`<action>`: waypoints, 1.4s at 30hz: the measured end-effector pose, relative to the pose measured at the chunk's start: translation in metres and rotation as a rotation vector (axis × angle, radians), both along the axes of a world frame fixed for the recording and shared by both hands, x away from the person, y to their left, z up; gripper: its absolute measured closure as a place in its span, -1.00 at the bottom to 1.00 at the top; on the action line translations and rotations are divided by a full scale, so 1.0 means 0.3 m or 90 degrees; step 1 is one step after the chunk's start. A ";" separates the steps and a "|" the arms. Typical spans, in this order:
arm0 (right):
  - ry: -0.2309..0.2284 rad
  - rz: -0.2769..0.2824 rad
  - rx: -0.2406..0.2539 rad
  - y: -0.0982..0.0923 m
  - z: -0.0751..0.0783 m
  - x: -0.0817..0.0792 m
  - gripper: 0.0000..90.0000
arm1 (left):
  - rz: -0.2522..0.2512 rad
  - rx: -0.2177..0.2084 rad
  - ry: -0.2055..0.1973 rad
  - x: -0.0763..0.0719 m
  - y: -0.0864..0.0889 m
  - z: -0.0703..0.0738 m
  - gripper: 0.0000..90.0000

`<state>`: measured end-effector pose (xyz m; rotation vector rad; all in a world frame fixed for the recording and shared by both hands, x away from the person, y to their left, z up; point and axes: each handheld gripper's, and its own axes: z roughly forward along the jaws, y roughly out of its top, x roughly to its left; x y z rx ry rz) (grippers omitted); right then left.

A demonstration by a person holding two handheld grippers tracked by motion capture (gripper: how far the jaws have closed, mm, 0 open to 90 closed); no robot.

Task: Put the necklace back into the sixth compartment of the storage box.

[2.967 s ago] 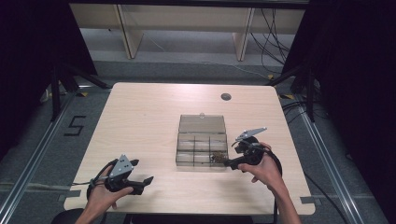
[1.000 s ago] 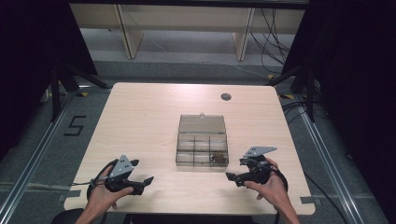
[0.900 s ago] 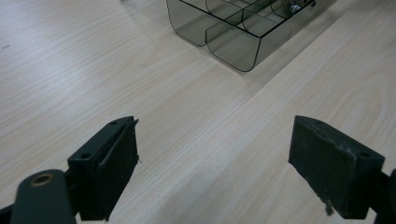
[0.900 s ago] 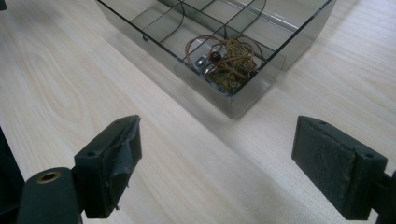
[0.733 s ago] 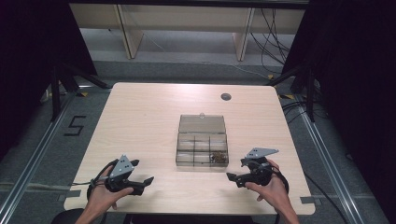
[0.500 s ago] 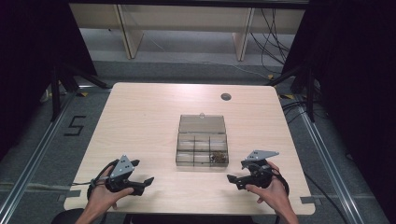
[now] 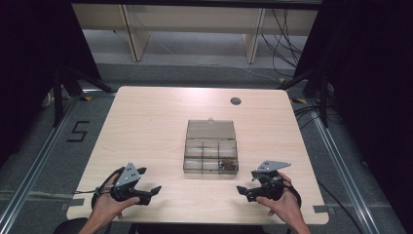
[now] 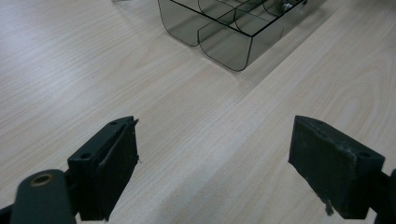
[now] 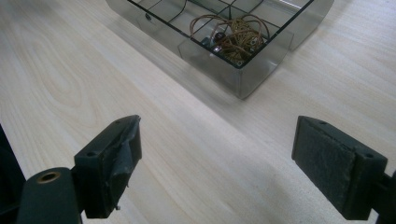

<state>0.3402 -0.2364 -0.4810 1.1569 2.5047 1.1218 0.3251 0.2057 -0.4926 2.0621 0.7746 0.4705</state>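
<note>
Both your grippers sit low at the near edge of the table, well apart from the box and from each other. That looks like a rest pose, not an approach.

Left gripper [image 7: 155, 189]: jaws spread wide, nothing between them, only bare wood in the left gripper view. It points toward the near left corner of the compartment box [image 8: 229, 28].

Right gripper [image 7: 242, 190]: jaws also wide apart and empty. It points toward the box's near right corner.

The clear smoky plastic organizer [image 7: 210, 155] sits mid-table between the two grippers, slightly right of centre. Its lid [image 7: 210, 129] is swung open and lies back on the far side, so the cells are reachable from above. A tangle of thin brown cord or wire [image 9: 233, 37] with a few small metal bits fills the near right cell. The other cells look empty as far as I can tell. With that cell nearest your right gripper, I'd guess any pick goes to that side.

Surface: light wood-grain tabletop [image 7: 146, 131], smooth, with a round cable grommet [image 7: 235, 101] near the far edge. Around it are grey floor, metal rails, dark curtains on both sides, a "5" marked on the floor [image 7: 78, 131] at left, and loose cables at far right.
</note>
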 end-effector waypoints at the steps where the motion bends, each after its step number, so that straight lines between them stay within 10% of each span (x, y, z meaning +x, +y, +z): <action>1: 0.003 -0.001 -0.002 0.000 0.000 -0.002 -0.63 | 0.001 -0.006 0.001 -0.002 -0.003 -0.001 -0.67; 42: -0.010 -0.001 0.000 -0.009 -0.029 -0.072 -0.63 | -0.033 0.007 0.019 -0.016 -0.028 -0.008 -0.67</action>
